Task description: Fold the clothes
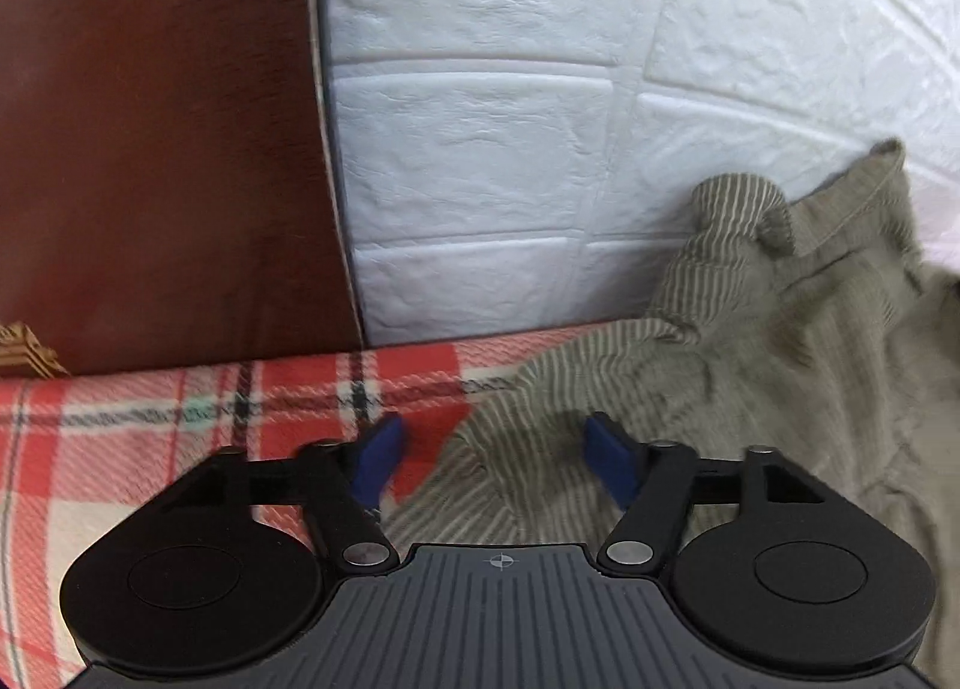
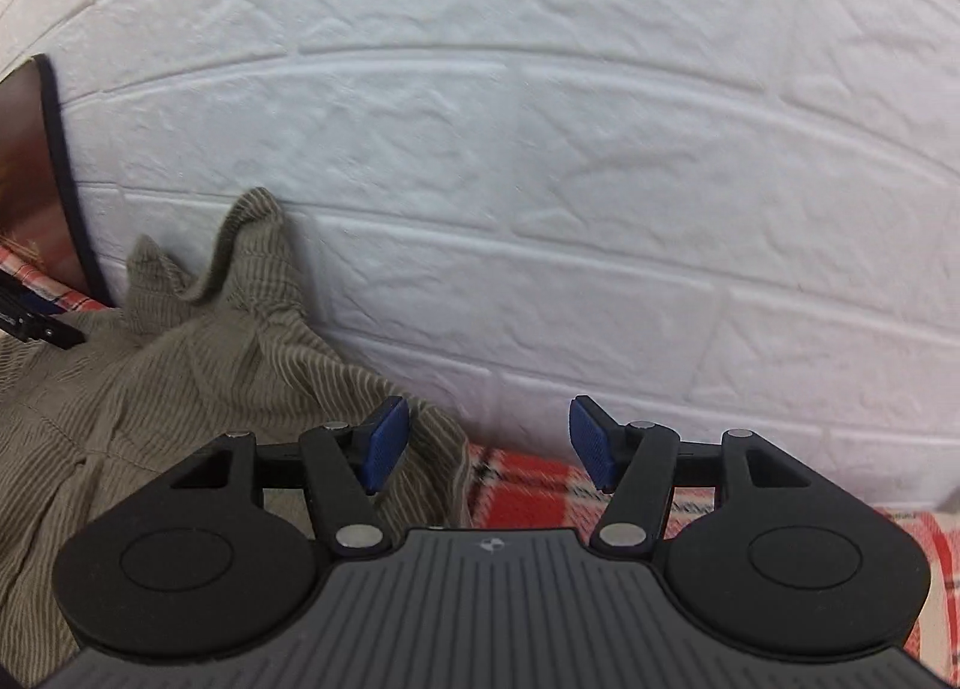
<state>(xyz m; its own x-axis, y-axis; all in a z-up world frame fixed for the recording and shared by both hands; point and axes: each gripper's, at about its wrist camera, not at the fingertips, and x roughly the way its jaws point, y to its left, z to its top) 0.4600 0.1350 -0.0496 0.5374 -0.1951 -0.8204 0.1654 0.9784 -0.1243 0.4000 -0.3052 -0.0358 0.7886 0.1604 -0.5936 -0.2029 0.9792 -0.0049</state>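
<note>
White brick-pattern wall (image 2: 540,149) fills the upper frame in both views, above a red plaid blanket (image 1: 150,425). Rumpled against the wall at lower left of the right view lies an olive striped garment (image 2: 180,365) (soft, light, likely floppy; its hem edge looks graspable). Both left gripper (image 1: 495,458) and right gripper (image 2: 489,443) stand spread, pinching nothing.

Your red plaid blanket (image 1: 150,437) carries the striped olive garment (image 1: 750,377), crumpled at its far edge against the wall.
</note>
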